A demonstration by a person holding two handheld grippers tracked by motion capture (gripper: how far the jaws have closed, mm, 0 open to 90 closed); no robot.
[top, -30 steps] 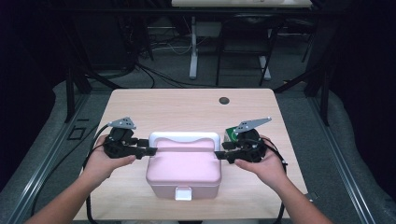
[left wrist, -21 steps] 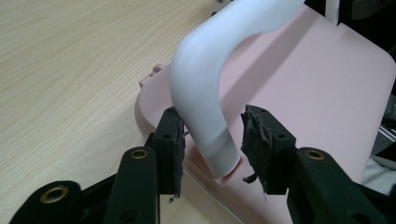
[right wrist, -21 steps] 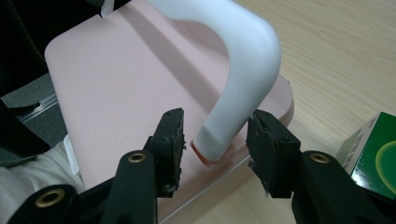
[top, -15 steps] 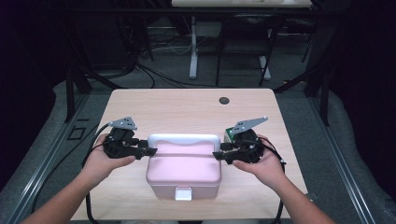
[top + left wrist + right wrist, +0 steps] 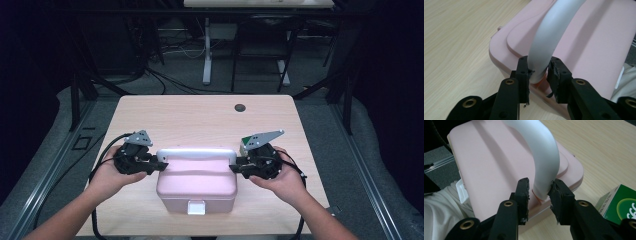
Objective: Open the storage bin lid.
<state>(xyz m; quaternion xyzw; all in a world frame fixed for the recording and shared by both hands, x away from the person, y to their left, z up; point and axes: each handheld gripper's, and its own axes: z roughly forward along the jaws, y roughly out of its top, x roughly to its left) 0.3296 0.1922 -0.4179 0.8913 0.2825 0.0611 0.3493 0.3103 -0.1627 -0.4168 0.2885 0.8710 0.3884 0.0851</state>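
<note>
Two grippers on one pink box [image 5: 196,182], sitting near the front edge of the surface [image 5: 200,120]. Left gripper [image 5: 537,72] and right gripper [image 5: 540,193] have just been closing their jaws, each now pinching one foot of the white handle [image 5: 196,153]. Grasp step, I'd say; next needs an even, level lift. Green carton [image 5: 621,206] sits alongside.

A pink box [image 5: 196,186] with rounded corners sits closed on the near middle of the table, its lid flat and level. A white latch [image 5: 195,207] shows on its near face. A pale grey handle [image 5: 196,153] arches along the lid's far edge, its two ends at the box's left and right sides.
</note>
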